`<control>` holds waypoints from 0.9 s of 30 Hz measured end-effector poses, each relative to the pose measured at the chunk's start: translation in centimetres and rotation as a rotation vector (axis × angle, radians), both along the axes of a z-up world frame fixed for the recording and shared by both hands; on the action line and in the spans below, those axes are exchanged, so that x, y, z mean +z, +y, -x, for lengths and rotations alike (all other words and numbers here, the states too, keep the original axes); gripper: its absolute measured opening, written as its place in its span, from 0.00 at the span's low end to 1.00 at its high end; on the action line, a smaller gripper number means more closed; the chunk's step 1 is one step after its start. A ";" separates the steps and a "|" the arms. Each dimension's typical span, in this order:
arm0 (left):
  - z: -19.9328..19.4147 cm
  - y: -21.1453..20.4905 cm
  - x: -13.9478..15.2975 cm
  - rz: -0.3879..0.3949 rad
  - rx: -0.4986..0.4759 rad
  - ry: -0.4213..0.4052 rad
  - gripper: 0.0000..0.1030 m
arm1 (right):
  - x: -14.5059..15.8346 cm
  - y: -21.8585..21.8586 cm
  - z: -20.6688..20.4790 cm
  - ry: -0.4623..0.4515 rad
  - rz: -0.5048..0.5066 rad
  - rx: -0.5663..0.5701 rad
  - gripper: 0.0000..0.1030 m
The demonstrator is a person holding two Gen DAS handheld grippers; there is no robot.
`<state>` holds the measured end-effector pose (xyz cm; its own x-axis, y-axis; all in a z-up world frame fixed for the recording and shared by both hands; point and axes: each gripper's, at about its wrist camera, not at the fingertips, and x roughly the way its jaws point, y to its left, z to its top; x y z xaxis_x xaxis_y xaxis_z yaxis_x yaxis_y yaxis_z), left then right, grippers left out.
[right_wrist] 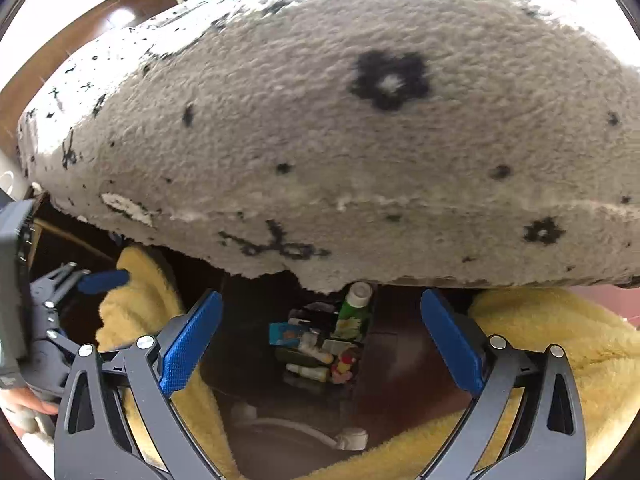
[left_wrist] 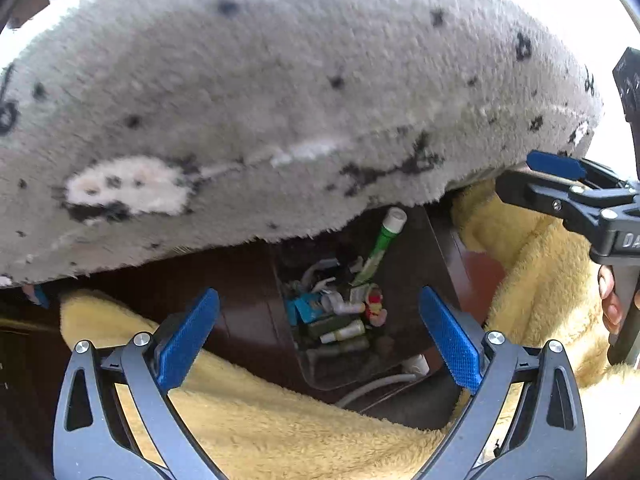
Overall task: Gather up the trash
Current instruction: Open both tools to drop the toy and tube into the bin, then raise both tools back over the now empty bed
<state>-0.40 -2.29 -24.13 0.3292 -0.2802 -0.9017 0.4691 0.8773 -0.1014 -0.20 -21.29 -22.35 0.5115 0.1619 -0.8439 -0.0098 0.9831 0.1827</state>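
Both grippers are released and empty: left gripper point(left_wrist: 320, 334) and right gripper point(right_wrist: 322, 338) each have their blue pads spread wide with nothing between them, and we see no trash pinched anywhere. We're both angled down into the gap under the edge of a grey fleece blanket point(left_wrist: 280, 92) with black flower and dot marks, which overhangs most of each view. The target stuff sits below it: a clear bin point(left_wrist: 320, 372) on the dark floor, already loaded with small items. We read that as collection partly done, or the bin simply being where trash ends up; we can't tell from here which pieces are trash and which are kept. Count in the bin, as far as it resolves: one green tube with a white cap point(left_wrist: 382, 240) standing tilted against the wall, one teal box point(left_wrist: 306, 308), one small red-and-yellow figure point(left_wrist: 374, 306), at least two small pale bottles lying low in the pile; the rest is too cluttered to count. One white cable with a plug point(right_wrist: 344, 438) runs on the floor just beside the bin, outside it. Yellow fleece point(left_wrist: 280, 420) flanks the bin on both sides; whether it's one piece or two, we can't tell. Left to do, in our judgement: find loose trash, since none is in hand.
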 end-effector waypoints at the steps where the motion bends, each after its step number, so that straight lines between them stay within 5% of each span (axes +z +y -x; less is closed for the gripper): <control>1: 0.0 0.2 0.6 0.005 0.006 -0.013 0.92 | 0.4 -0.1 0.1 -0.010 0.014 -0.004 0.96; 10: 0.8 2.0 7.8 0.060 0.099 -0.194 0.92 | 4.7 -0.8 1.1 -0.102 0.050 -0.026 0.96; 27: 1.6 3.7 20.5 0.172 0.160 -0.562 0.92 | 16.4 -2.8 4.0 -0.415 0.076 -0.098 0.97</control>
<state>-1.96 1.45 -3.61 0.7920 -0.3142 -0.5234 0.3553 0.9345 -0.0234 -4.22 -24.07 -5.98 0.8200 0.0407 -0.5710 0.0270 0.9936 0.1095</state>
